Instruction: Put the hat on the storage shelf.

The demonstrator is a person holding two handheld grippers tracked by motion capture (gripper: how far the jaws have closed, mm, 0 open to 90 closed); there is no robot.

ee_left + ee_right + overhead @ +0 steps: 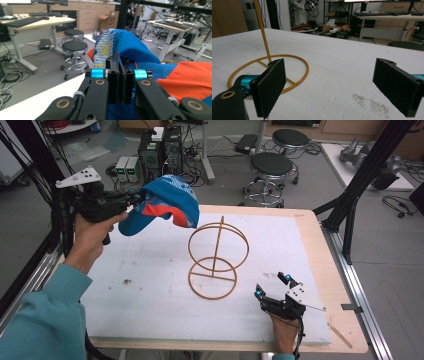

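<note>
A blue cap (167, 202) with orange and patterned panels hangs in the air above the table's far left, and my left gripper (134, 200) is shut on its edge. In the left gripper view the jaws press together on the cap's blue fabric (140, 47), with my left gripper (119, 75) at the centre. A yellow wire stand (216, 255) with a ring base, upright rod and upper ring stands mid-table, to the right of the cap. My right gripper (272, 286) rests open near the front right, its base ring (269, 72) just beyond the left jaw; my right gripper (329, 82) holds nothing.
A white sheet (150, 290) covers the wooden table (320, 250). Black frame posts (360, 185) stand at the right and left. Two round stools (270, 170) and computer boxes (160, 152) sit on the floor behind the table. A dark smudge (372, 105) marks the sheet.
</note>
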